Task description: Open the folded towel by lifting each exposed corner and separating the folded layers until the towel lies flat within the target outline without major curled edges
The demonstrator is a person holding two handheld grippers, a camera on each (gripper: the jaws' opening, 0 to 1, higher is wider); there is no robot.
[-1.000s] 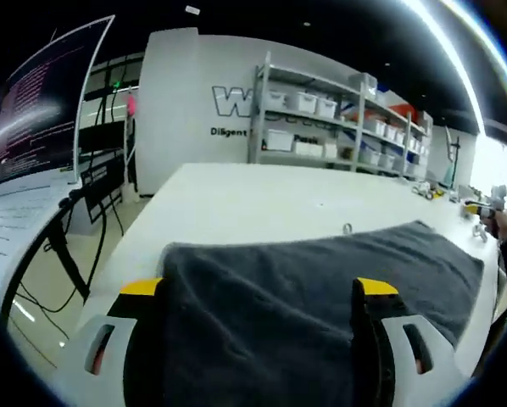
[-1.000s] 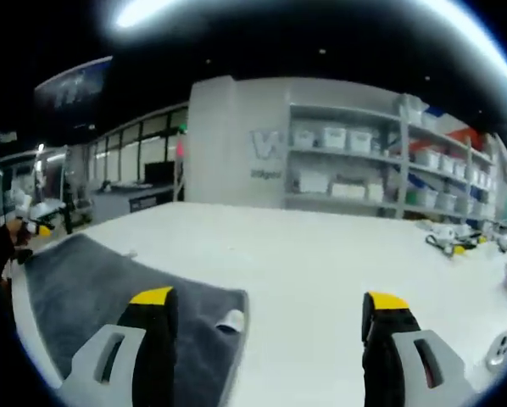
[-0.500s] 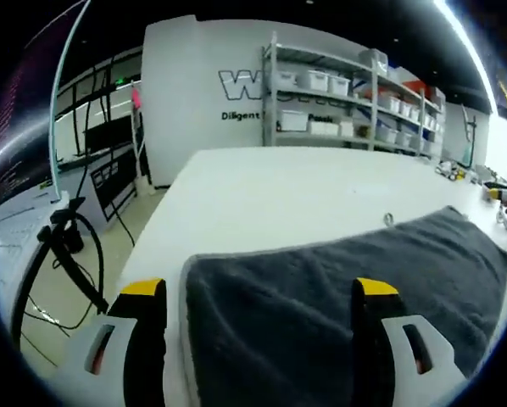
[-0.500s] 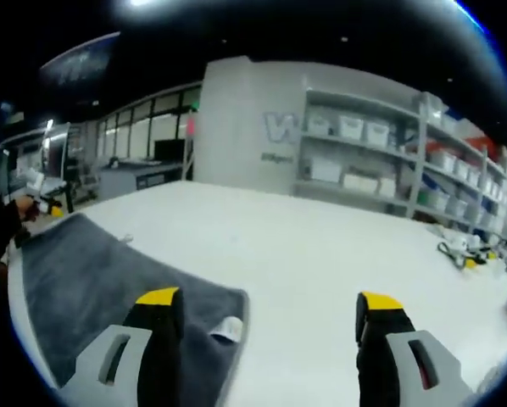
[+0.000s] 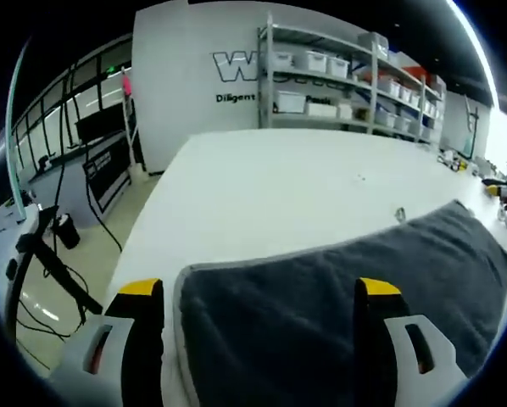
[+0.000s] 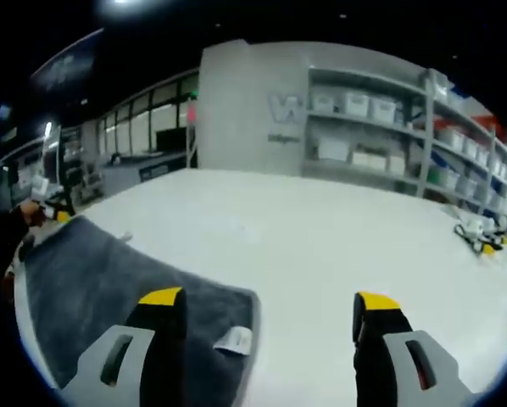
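Note:
A dark grey towel (image 5: 321, 297) lies on the white table (image 5: 262, 186), its near left corner between the jaws of my left gripper (image 5: 258, 292), which is open above it. From the right gripper view the same towel (image 6: 101, 288) stretches to the left, with a white care label (image 6: 233, 341) at its near right corner. My right gripper (image 6: 269, 301) is open, its left jaw over the towel's corner and its right jaw over bare table. The other gripper (image 6: 41, 199) shows small at the towel's far left end.
Shelves with white bins (image 5: 347, 80) stand against the wall behind the table. Small tools (image 6: 478, 237) lie at the table's far right. Left of the table are cables and a stand (image 5: 41, 254) over the floor. A small metal ring (image 5: 399, 215) rests by the towel's far edge.
Both views have shifted with the hands: the left view has swung away from the monitor, and the towel's left corner now sits between its jaws. Both grippers stay open.

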